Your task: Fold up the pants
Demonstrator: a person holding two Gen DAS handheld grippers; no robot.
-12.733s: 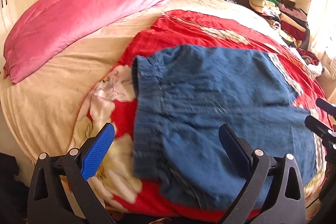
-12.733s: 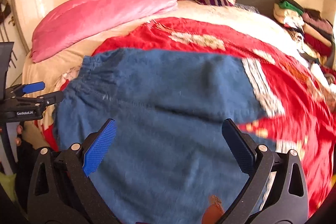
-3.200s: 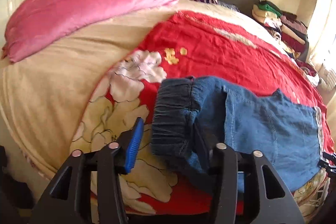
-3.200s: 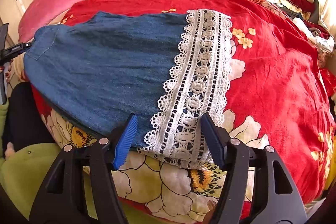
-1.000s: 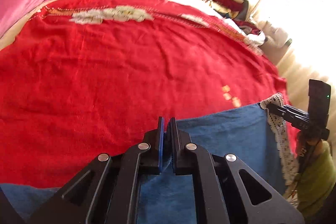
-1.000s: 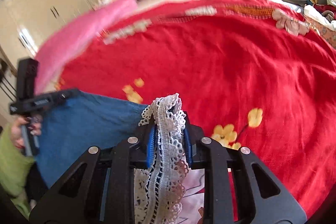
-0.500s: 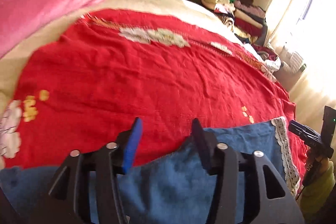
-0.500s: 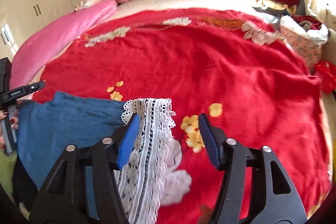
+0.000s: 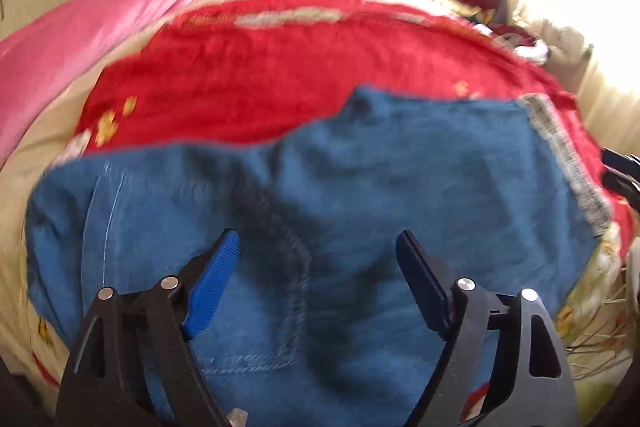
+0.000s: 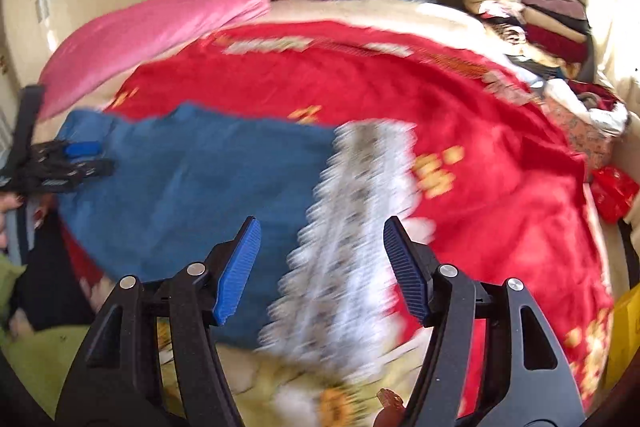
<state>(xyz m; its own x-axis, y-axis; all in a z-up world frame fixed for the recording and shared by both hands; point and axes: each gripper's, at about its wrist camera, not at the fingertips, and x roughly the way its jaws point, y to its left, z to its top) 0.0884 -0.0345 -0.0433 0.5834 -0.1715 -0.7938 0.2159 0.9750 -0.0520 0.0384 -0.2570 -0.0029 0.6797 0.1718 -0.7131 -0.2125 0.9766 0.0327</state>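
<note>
Lying flat on my red bedspread (image 9: 280,67), the blue pants (image 9: 360,187) spread beneath both my tools, lace hem (image 10: 352,227) at the right end. My left gripper (image 9: 318,263) tilts down over the seat seam, jaws opening wide, pads clear of the denim. My right gripper (image 10: 320,255) tilts down above the lace, jaws opening too, gripping nothing. A pink quilt (image 10: 152,31) lies beyond, folded clothes (image 10: 532,19) stacked by the headboard
</note>
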